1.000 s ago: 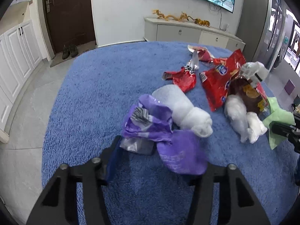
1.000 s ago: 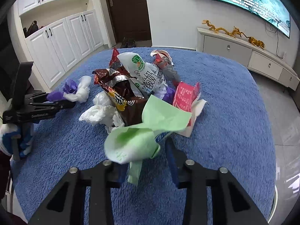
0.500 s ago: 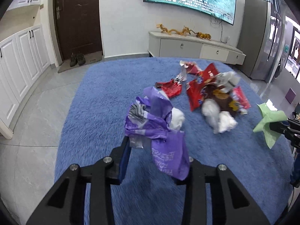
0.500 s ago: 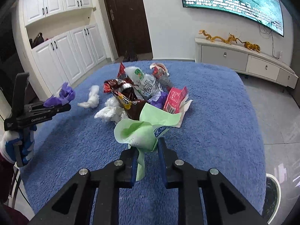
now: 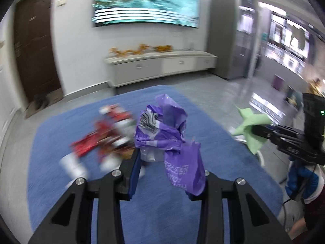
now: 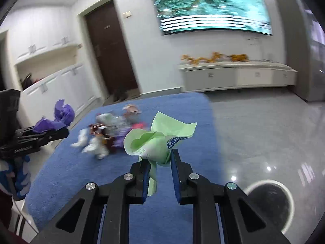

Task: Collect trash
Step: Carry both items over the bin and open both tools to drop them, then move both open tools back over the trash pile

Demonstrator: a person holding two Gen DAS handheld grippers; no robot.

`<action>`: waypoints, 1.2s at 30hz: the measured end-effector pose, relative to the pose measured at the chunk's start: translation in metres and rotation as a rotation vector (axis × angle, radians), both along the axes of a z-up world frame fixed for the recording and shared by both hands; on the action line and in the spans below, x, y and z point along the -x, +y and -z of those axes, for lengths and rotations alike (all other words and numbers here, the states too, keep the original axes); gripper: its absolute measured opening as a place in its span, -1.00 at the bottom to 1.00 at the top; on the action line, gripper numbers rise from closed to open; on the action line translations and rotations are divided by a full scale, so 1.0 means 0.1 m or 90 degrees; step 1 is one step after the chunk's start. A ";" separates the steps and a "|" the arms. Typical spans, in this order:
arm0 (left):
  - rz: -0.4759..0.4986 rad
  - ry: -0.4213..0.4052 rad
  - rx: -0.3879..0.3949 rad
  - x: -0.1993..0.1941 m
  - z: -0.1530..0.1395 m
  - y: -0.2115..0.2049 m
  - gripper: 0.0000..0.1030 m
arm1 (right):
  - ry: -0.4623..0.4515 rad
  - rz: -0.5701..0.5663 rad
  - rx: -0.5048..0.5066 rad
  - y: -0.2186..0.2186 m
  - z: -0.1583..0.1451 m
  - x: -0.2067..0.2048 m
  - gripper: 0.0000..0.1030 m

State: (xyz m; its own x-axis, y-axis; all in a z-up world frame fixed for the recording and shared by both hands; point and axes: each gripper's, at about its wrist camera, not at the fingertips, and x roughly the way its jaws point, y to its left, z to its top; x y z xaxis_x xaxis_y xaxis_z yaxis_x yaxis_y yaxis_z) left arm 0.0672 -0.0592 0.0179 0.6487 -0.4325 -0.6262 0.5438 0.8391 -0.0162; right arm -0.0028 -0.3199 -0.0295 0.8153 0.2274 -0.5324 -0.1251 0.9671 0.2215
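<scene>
Blue pile rug (image 5: 154,213), covering most of the grey tiled floor (image 6: 264,126) between a dark door (image 6: 109,50) and a long white sideboard (image 6: 237,75) under a wall screen (image 6: 211,6). Heap of loose trash (image 6: 109,136), blurred: red snack wrappers (image 5: 95,140), a brown packet and white crumpled tissues, lying on the rug's far half. Round black bin (image 6: 268,199) with a pale rim, on the bare floor just off the rug's right edge, near the right gripper. Left gripper (image 5: 168,172): clenched on a crumpled purple plastic wrapper (image 5: 168,134), lifted clear of the rug, one printed flap hanging down over the right finger. Right gripper (image 6: 158,162): clamped on a light green paper wrapper (image 6: 154,142) with blue print, bunched upward between the blue pads, also held off the rug, a strip trailing down behind the left finger. A hand in a blue and white glove (image 5: 300,181) carries the right gripper.
</scene>
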 end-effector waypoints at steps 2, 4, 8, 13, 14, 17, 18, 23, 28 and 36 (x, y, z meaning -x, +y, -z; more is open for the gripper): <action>0.055 0.007 -0.006 0.00 0.00 -0.46 -0.33 | 0.014 0.053 -0.004 -0.36 0.09 0.08 -0.64; 0.104 0.019 -0.012 -0.01 0.04 -0.88 -0.33 | 0.036 0.110 -0.002 -0.71 0.23 0.15 -0.64; 0.190 0.053 -0.040 -0.06 0.21 -1.77 -0.33 | 0.091 0.195 0.002 -1.24 0.54 0.22 -0.64; 0.262 0.106 -0.069 -0.12 0.49 -2.74 -0.33 | 0.143 0.248 -0.005 -1.62 0.86 0.16 -0.64; 0.270 0.114 -0.073 -0.12 0.54 -2.86 -0.32 | 0.153 0.257 -0.009 -1.70 0.95 0.15 -0.64; 0.287 0.139 -0.074 -0.16 0.67 -3.24 -0.26 | 0.176 0.281 -0.011 -1.88 1.09 0.12 -0.59; 0.292 0.152 -0.068 -0.17 0.71 -3.33 -0.20 | 0.185 0.292 -0.017 -1.95 1.16 0.12 -0.59; 0.303 0.222 -0.028 -0.24 0.90 -3.69 0.20 | 0.209 0.341 -0.046 -2.21 1.37 0.18 -0.08; 0.307 0.241 -0.020 -0.24 0.94 -3.73 0.25 | 0.211 0.360 -0.063 -2.30 1.39 0.33 0.07; 0.294 0.167 -0.041 -0.04 0.74 -3.44 0.25 | 0.183 0.358 -0.067 -2.22 1.16 0.39 0.07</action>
State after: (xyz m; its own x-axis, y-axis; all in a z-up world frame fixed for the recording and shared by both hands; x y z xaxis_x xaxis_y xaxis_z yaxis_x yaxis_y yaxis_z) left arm 0.0716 -0.4031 -0.0561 0.2178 -0.5914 -0.7764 0.8413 0.5170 -0.1579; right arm -0.0422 -0.5423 -0.1458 0.6527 -0.1306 -0.7463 0.4738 0.8391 0.2674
